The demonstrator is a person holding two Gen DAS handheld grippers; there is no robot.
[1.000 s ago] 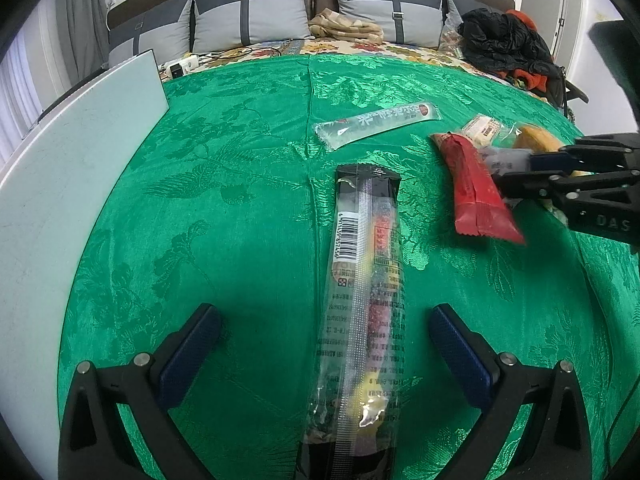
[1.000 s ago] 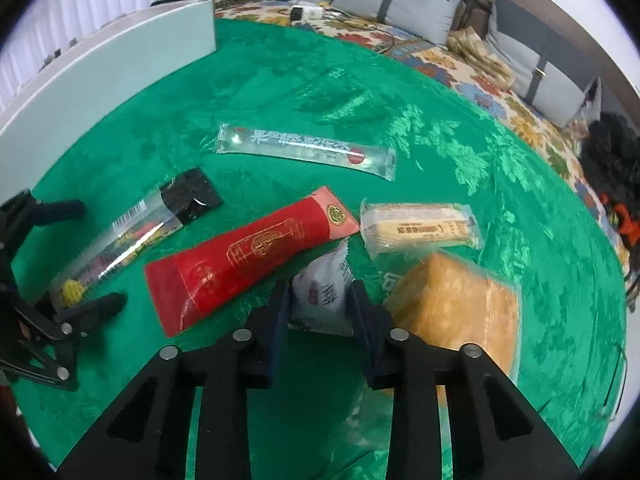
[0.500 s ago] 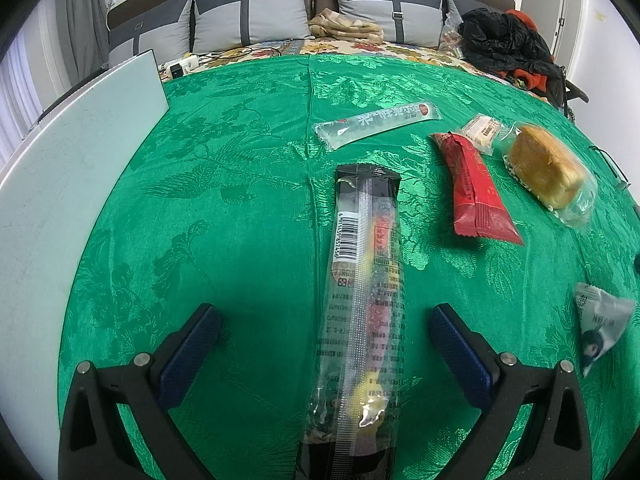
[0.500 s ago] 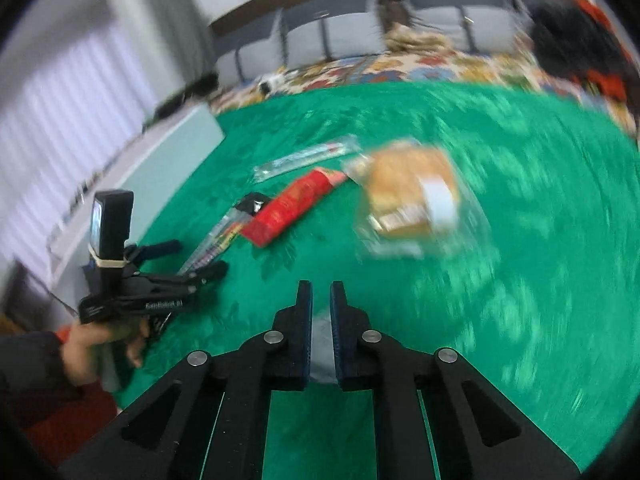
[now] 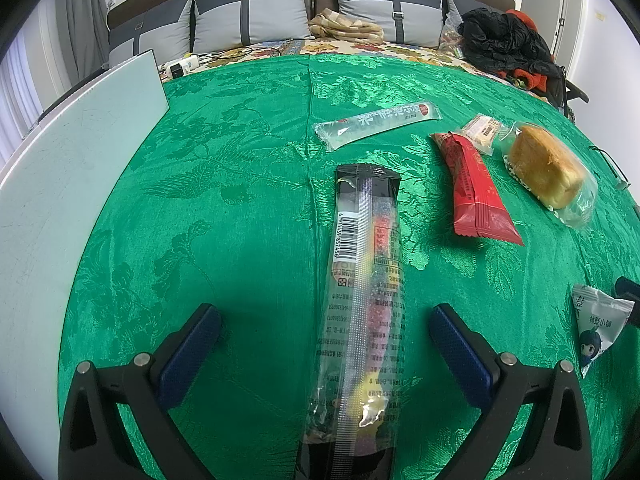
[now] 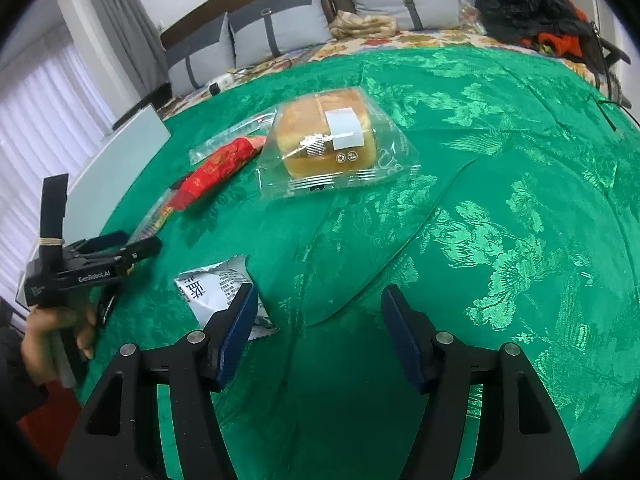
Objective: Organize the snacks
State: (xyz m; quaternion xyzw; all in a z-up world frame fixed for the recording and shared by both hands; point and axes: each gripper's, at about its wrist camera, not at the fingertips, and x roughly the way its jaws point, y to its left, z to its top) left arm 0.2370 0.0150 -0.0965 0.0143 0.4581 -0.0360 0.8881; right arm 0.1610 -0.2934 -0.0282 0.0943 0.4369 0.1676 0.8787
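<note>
In the left wrist view a long clear and black candy pack lies on the green cloth, between the wide-apart fingers of my left gripper, which is open and not touching it. My right gripper is opening, with only bare cloth between its fingers. A small white sachet lies flat just left of it, partly behind the left finger; the same sachet shows at the right edge of the left wrist view. Farther off lie a red pack, a bagged bread, a long clear stick pack and a small cracker pack.
A white board runs along the left side of the green cloth. Grey pillows and a dark heap of clothes lie at the far end. A hand holds the left gripper at the left.
The right gripper carried the white sachet from beside the red pack to the near right of the cloth, then opened and let it go. The left gripper stayed still.
</note>
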